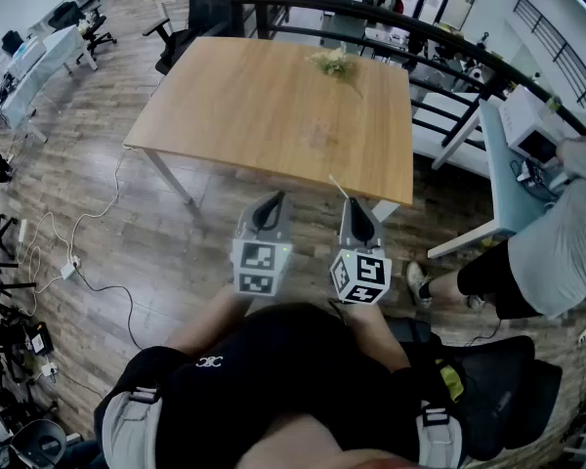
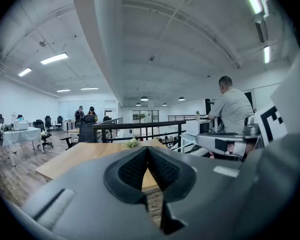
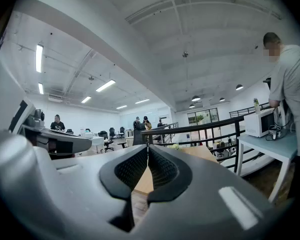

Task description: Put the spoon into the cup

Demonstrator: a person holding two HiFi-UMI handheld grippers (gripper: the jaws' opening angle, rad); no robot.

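No spoon and no cup shows in any view. A wooden table (image 1: 264,106) stands ahead of me, bare but for a small bunch of dried flowers (image 1: 334,62) near its far edge. My left gripper (image 1: 272,201) and right gripper (image 1: 357,208) hang side by side over the floor, just short of the table's near edge, both pointing at it. The left gripper (image 2: 148,151) has its ribbed pads touching at the tips, with nothing between them. The right gripper (image 3: 148,149) is shut the same way and holds nothing. The flowers (image 2: 133,143) (image 3: 176,146) sit straight beyond both.
A black office chair (image 1: 200,8) stands at the table's far side, with a dark railing (image 1: 420,32) behind. At the right a person (image 1: 557,242) stands at a white desk (image 1: 503,184) with a microwave (image 1: 532,135). Cables (image 1: 68,262) trail over the wood floor at the left.
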